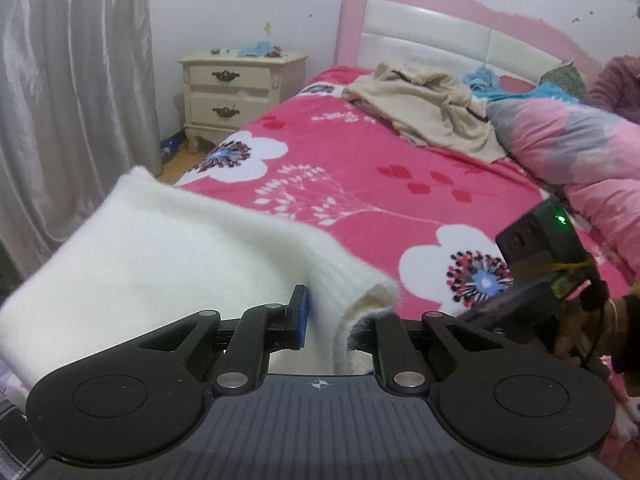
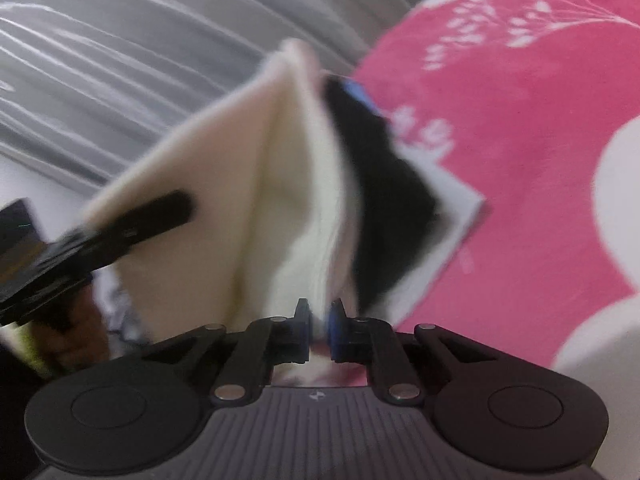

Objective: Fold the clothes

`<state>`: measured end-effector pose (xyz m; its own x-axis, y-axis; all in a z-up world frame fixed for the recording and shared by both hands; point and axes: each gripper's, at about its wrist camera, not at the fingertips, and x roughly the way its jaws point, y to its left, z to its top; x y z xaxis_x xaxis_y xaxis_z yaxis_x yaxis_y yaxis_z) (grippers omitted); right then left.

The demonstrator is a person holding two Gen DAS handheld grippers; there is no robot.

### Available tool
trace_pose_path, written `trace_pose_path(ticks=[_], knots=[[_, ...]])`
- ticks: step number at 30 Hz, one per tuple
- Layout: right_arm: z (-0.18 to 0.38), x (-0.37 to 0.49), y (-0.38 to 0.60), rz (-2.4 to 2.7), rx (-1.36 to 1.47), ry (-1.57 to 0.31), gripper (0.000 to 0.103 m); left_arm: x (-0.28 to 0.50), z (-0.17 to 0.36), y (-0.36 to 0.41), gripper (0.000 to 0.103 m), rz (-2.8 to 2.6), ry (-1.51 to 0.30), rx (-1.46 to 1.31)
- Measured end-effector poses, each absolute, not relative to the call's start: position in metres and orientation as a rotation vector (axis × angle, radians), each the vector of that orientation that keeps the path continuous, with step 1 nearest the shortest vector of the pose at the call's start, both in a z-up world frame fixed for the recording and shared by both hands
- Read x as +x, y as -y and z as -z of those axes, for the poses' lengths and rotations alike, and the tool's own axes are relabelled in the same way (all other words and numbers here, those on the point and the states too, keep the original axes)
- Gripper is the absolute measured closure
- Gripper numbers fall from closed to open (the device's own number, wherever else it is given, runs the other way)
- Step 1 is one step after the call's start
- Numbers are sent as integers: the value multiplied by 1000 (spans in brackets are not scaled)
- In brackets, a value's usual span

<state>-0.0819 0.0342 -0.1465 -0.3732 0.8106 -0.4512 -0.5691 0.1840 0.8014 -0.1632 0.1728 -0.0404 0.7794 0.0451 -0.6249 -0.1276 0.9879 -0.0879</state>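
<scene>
Above the near edge of the bed [image 1: 340, 152], a cream knit garment [image 1: 172, 256] hangs lifted between your two claws. Your left claw [image 1: 340, 326] grips its ribbed hem. Your right claw [image 2: 319, 330] pinches a folded edge, jaws narrow. Beige clothes [image 1: 428, 108] lie far across the pink floral sheet.
</scene>
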Motion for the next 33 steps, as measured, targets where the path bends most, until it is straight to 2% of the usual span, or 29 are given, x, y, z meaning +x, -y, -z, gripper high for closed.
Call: trace_pose_path(ticks=[8, 15, 22, 29, 33], knots=[[130, -96, -33, -1575, 299, -1267, 93, -170, 36, -177, 91, -87, -665, -153], [132, -90, -33, -1680, 491, -1303, 93, -167, 38, -175, 91, -71, -664, -152], [199, -65, -39, -1363, 482, -1544, 93, -155, 51, -175, 91, -54, -692, -163], [208, -57, -45, -1326, 444, -1548, 93, -135, 77, -167, 90, -13, -754, -120], [211, -47, -40, -1270, 464, -1555, 83, -123, 105, -158, 70, -9, -810, -85]])
